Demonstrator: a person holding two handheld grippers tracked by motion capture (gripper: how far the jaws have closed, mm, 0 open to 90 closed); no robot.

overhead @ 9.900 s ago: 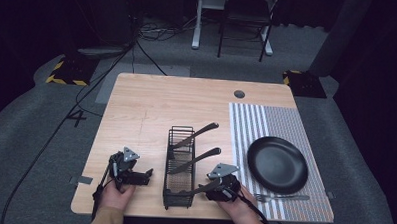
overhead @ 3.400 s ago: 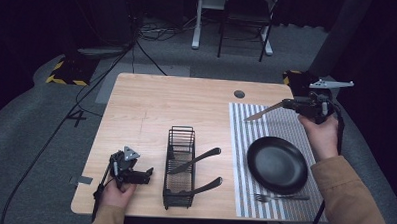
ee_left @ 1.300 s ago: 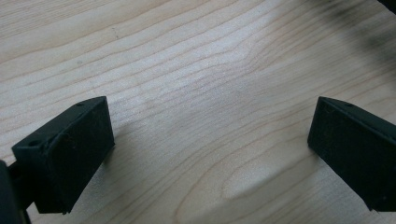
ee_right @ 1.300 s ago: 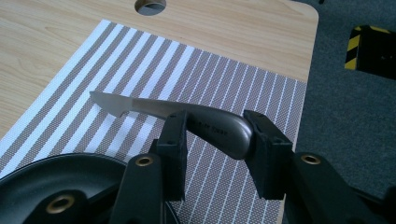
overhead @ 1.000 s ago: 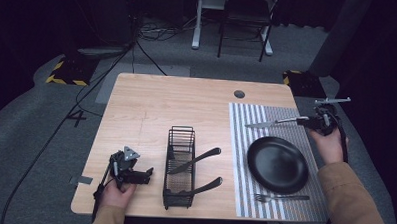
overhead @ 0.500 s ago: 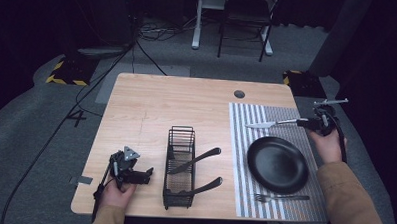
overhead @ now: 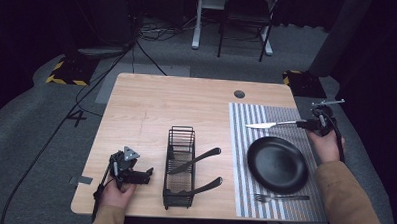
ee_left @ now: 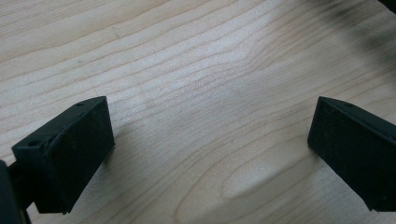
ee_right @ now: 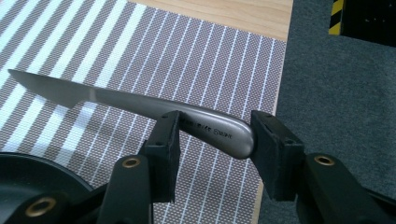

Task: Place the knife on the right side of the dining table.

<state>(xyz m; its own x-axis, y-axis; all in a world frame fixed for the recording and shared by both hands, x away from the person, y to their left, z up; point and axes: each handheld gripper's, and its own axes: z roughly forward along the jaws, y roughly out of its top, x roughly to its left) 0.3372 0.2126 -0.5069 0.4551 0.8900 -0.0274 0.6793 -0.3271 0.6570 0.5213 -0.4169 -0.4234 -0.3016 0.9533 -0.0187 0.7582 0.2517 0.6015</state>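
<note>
looking down on the wooden table (overhead: 186, 106), we take the wire rack (overhead: 179, 167) near its front edge as our mark. closest to us, just left of the rack, our left gripper (overhead: 130, 172) rests low over bare wood in our left hand (overhead: 117, 193); in the left gripper view its two black jaws stand wide apart with nothing between them, only wood grain under them. the rack itself holds two dark-handled utensils (overhead: 197, 160), their handles slanting out over its right side.

right of the rack lies a striped placemat (overhead: 245, 143). on the mat's near end, to the front right of the rack, a fork (overhead: 281, 197) lies flat. beyond it, still on the mat, sits a black plate (overhead: 277, 164).

farther back and well right of the rack, our right hand (overhead: 326, 145) holds the right gripper (overhead: 306, 125) at the mat's far right edge. a silver knife (overhead: 268, 125) sits between its jaws, the blade pointing toward the rack's side, past the far rim of the plate. in the right gripper view the knife (ee_right: 140, 105) has its handle end between the two pads (ee_right: 164, 140); the pad nearer the blade looks to touch the handle, while the rounded butt looks just clear of the other one, so we cannot tell whether the knife is clamped. whether the blade rests on the mat or hangs just above it we cannot tell. the plate's rim (ee_right: 28, 161) shows at the lower left of that view.

at the far side of the table, beyond the rack and to its right, is a small round hole (overhead: 239, 94).
</note>
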